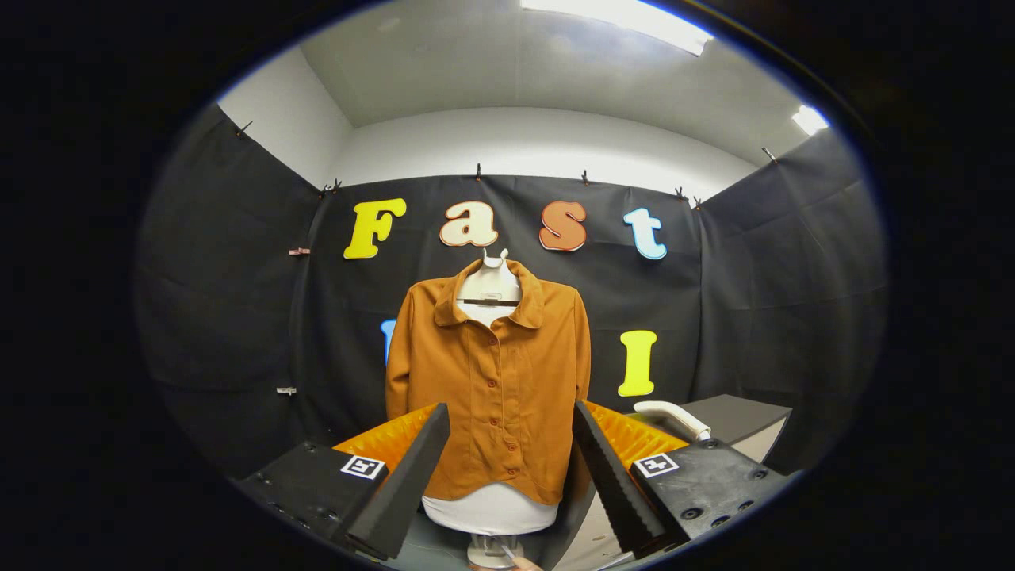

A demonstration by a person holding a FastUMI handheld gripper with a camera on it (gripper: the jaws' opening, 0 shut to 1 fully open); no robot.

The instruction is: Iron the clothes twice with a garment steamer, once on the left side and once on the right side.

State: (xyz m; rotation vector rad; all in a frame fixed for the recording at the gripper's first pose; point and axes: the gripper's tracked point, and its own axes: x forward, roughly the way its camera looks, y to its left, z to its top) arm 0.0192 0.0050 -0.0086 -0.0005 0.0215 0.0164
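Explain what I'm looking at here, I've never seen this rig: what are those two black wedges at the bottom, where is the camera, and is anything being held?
The camera rides on a hand-held gripper that a person carries, and it looks forward along its two fingers. Those are the black wedges. They stand wide apart and grip nothing.

Beyond them, seen through the gap, an orange button-up shirt hangs on a white mannequin torso in front of the black cloth wall. Further along on the same side as the other finger, a white handle, likely the garment steamer, lies on a grey table. It has not been picked up yet.
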